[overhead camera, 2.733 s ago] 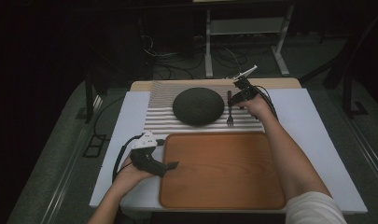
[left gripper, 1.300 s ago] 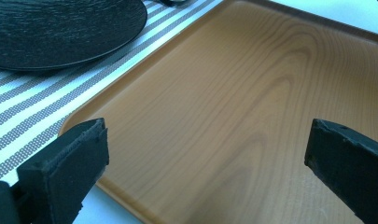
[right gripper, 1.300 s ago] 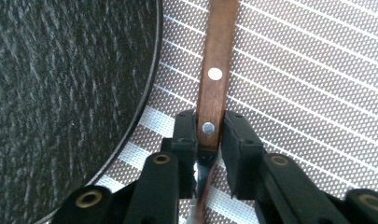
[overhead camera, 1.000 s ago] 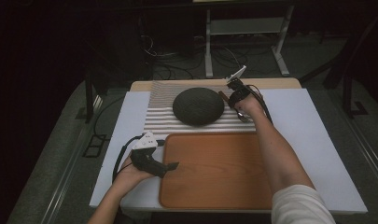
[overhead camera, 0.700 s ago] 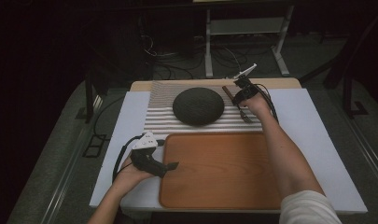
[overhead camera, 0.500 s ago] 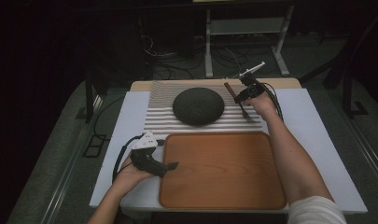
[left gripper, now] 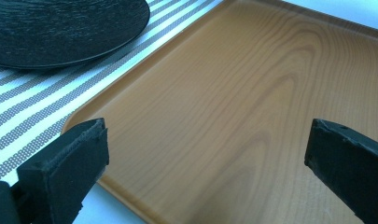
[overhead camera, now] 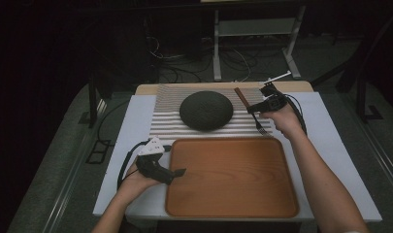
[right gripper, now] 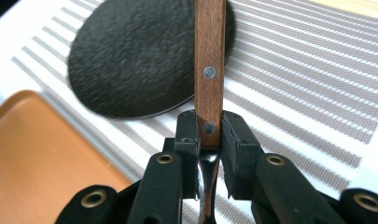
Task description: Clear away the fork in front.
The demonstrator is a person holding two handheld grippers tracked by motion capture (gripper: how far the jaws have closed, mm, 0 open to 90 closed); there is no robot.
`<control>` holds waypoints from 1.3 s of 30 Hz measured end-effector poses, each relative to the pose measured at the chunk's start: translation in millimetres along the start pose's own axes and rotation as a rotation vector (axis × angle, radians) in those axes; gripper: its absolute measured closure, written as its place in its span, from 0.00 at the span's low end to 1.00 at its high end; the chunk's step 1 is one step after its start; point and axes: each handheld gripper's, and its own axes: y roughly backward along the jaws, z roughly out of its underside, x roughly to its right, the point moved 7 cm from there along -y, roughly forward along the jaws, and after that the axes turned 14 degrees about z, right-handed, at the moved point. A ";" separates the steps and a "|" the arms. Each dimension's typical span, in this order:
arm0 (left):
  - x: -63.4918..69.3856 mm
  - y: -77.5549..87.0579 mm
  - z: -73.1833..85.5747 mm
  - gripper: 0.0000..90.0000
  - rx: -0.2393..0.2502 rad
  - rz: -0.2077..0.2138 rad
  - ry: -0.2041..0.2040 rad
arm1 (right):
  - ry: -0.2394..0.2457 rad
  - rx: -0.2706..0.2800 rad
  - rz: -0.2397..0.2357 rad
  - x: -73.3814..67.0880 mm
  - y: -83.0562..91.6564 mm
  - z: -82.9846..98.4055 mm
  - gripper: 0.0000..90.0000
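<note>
Right fingers [right gripper: 210, 135]: clamped on the fork [overhead camera: 252, 109] where the wooden handle meets the metal neck.
Fork axis: handle slants away and up, tines drop toward the person, right of the dark plate [overhead camera: 206, 110].
Tray [overhead camera: 231, 177]: nearer the person than that plate.
Left fingers [overhead camera: 177, 172]: spread wide, nothing between them, at the tray's left edge.

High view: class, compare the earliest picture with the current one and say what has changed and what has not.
The right gripper, shut on the fork, has lifted it off the striped mat and carried it toward the table's right. The left gripper, the black plate and the wooden tray kept their places.
</note>
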 end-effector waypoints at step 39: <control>0.9 -7.8 -4.0 0.00 0.001 -0.007 0.027 | 0.138 0.153 -0.182 -76.4 56.6 97.7 0.85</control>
